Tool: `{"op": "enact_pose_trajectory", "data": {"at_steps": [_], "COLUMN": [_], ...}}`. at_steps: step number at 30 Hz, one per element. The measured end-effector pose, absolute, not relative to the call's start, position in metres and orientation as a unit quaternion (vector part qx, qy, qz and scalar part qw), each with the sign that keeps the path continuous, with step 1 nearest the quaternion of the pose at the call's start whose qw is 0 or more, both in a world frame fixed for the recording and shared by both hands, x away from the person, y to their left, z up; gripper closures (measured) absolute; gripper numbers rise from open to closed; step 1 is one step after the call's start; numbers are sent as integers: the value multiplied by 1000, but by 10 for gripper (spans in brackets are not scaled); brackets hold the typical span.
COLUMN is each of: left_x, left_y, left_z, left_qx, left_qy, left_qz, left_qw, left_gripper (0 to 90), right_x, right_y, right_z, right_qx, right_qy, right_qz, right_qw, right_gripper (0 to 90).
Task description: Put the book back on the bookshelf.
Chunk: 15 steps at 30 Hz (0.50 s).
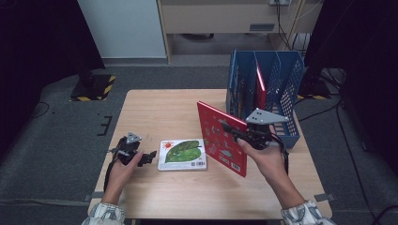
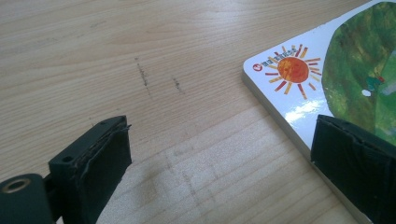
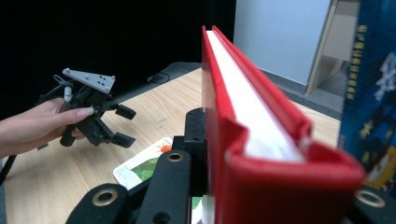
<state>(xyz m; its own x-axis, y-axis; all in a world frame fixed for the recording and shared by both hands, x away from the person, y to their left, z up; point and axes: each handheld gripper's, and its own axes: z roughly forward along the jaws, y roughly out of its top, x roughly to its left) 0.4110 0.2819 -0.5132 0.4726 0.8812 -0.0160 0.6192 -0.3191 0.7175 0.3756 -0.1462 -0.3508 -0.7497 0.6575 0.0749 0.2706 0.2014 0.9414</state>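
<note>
While dark curtains close off both sides of the room and a pale wall panel and a wooden cabinet stand at the back, grey carpet [image 1: 56, 140] runs all around the worktop [image 1: 155, 112], with a yellow-and-black striped base plate [image 1: 94, 87] on it beyond the worktop's far left corner and cables trailing beyond its far right corner. Light wood grain covers the worktop, which carries a few faint dark scuff marks near the left gripper. At the far right corner of the worktop stands a blue mesh file rack [image 1: 267, 89], upright, with one thin red book [image 1: 260, 88] already standing in a slot.

Just in front of that rack, the red book [image 1: 220, 137] is held up off the worktop, standing on edge and tilted, its picture cover facing left. Right gripper [image 1: 230, 127] has its fingers pinching this book across cover and pages; in the right gripper view the book's top edge runs straight away from the camera and blocks much of the rack behind it.

Left of the red book, well apart from the rack, a white board book with a green leaf [image 1: 182, 154] and an orange sun lies flat on the worktop. Left gripper [image 1: 151, 156] rests just beside its left edge, fingers [image 2: 100, 163] spread, with bare wood between them.
</note>
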Motion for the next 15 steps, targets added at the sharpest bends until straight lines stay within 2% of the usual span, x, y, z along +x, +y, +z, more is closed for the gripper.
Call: {"op": "enact_pose_trajectory", "data": {"at_steps": [15], "left_x": [411], "left_y": [277], "left_z": [-516], "left_qx": [797], "left_qy": [468], "left_qz": [192], "left_qw": [331], "left_gripper": [46], "right_x": [350], "right_y": [-186], "right_z": [-352], "right_qx": [331], "right_qy": [744], "right_qz": [549], "right_qw": [189], "right_gripper": [793]}}
